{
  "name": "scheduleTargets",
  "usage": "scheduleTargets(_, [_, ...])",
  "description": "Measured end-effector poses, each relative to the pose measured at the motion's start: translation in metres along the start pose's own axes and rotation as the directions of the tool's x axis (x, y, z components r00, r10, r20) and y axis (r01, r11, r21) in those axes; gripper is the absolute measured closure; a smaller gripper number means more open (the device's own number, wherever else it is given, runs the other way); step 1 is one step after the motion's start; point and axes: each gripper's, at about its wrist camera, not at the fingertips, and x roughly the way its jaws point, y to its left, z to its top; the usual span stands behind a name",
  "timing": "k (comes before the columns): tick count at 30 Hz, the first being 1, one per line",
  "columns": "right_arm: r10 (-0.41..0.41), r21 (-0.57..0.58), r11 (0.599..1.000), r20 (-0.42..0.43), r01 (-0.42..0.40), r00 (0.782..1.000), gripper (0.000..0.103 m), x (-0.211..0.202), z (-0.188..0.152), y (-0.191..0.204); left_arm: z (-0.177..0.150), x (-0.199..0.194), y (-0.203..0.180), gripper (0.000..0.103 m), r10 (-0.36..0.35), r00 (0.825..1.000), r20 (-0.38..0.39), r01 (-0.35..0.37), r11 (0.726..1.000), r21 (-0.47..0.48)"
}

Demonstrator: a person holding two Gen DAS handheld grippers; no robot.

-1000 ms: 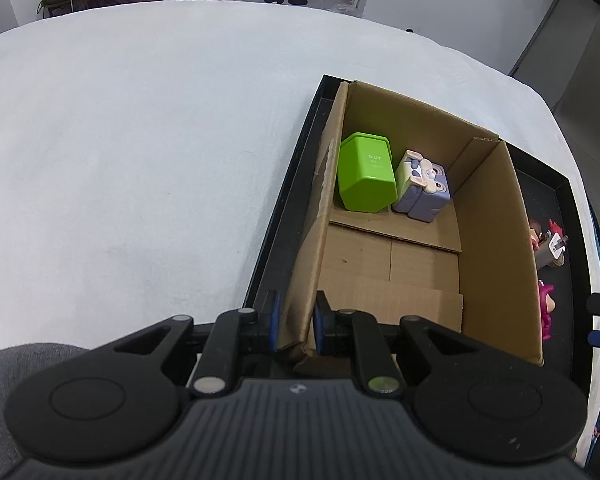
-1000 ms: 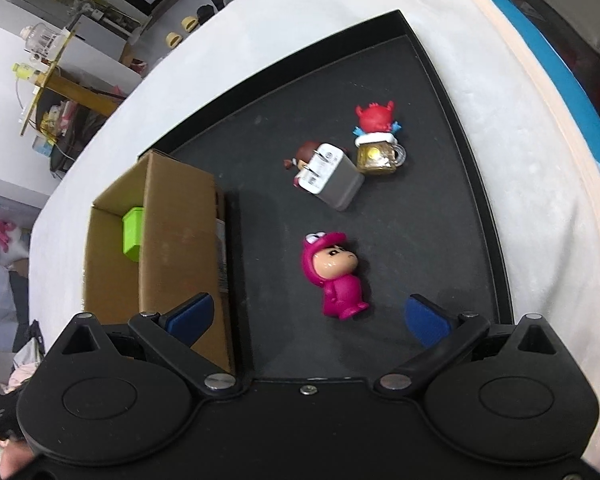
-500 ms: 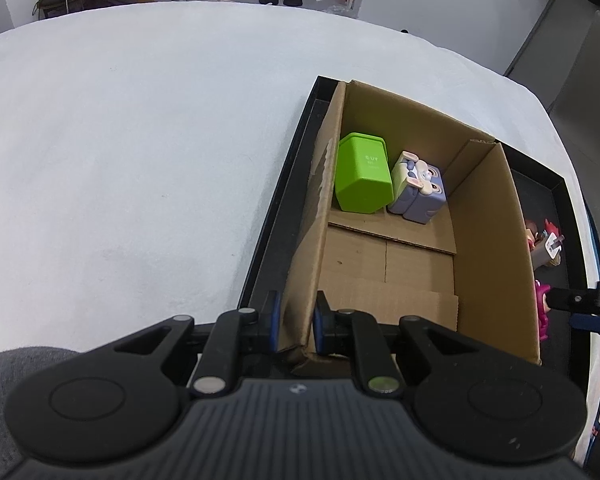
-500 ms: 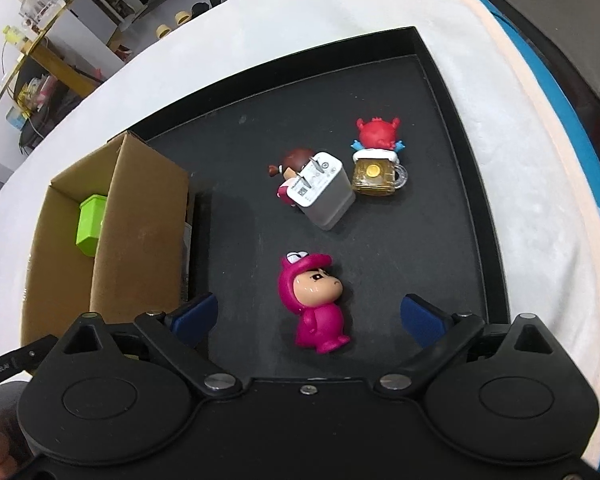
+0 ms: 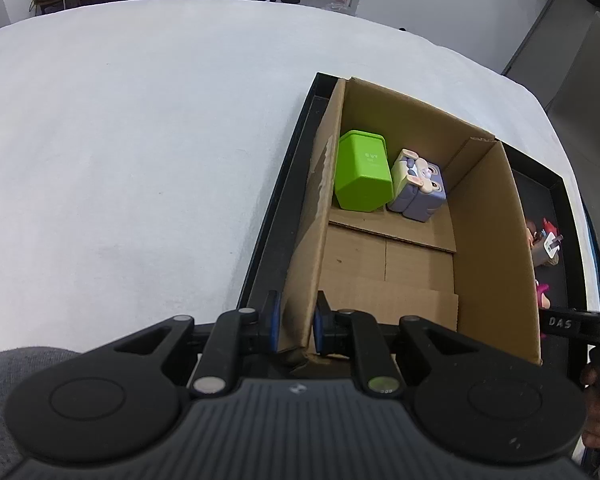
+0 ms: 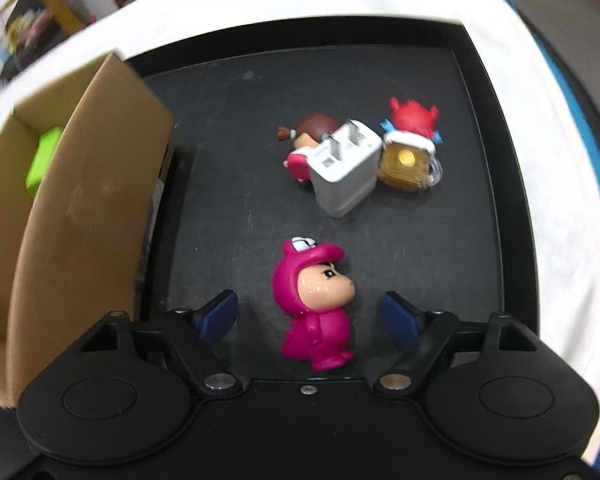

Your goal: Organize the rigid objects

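Counting three figurines [image 6: 314,300], one charger [image 6: 346,174]

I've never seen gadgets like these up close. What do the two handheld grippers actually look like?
Both are matte black plastic. The left gripper and right gripper each have two angled linkage arms with silver pivot pins, blue pads on the fingertips, round discs either side and a ribbed body. White letters "DAS" mark the right one's side.

The left gripper [image 5: 295,322] is clamped tight, while the right gripper's [image 6: 310,314] jaws, just closing, stand apart.
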Motion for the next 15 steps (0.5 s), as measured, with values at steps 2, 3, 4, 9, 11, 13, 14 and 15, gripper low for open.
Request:
scheduleTargets(2, [-0.019,-0.028,0.999,0.006,0.019,1.0,0.061,-0.004,-0.002,0.003,0.0,0.001,0.001,0.088,0.002,1.0,-0.002,-0.002,1.0,-0.003])
scheduleTargets(3, [0.004,-0.017,1.0,-0.004,-0.004,1.0,0.062,-0.006,-0.003,0.0,0.0,0.002,0.001,0.088,0.004,1.0,-0.004,-0.004,1.0,-0.004])
scheduleTargets(4, [0.019,-0.002,1.0,-0.012,-0.019,1.0,0.062,-0.007,-0.003,-0.003,0.0,0.002,0.0,0.088,0.006,1.0,-0.005,-0.006,1.0,-0.003])
scheduleTargets(9, [0.012,0.026,1.0,-0.011,-0.012,1.0,0.062,-0.017,-0.006,-0.013,0.0,0.001,-0.002,0.088,0.002,1.0,-0.002,-0.002,1.0,-0.004])
scheduleTargets(11, [0.023,0.034,0.999,-0.001,-0.023,1.0,0.062,-0.025,-0.005,-0.013,0.001,0.001,-0.002,0.088,-0.003,1.0,-0.002,0.003,1.0,-0.01])
scheduleTargets(13, [0.032,0.043,0.999,0.008,-0.032,0.999,0.062,-0.033,-0.004,-0.013,0.001,0.0,-0.001,0.088,-0.006,1.0,-0.001,0.006,1.0,-0.015])
scheduleTargets(14, [0.039,0.05,0.998,0.012,-0.039,0.999,0.062,-0.037,-0.005,-0.015,0.001,0.0,-0.001,0.088,-0.007,1.0,0.0,0.007,1.0,-0.016])
scheduleTargets(15, [0.043,0.056,0.997,0.014,-0.043,0.999,0.062,-0.037,-0.003,-0.016,0.001,0.0,-0.001,0.088,-0.007,1.0,0.001,0.007,1.0,-0.016])
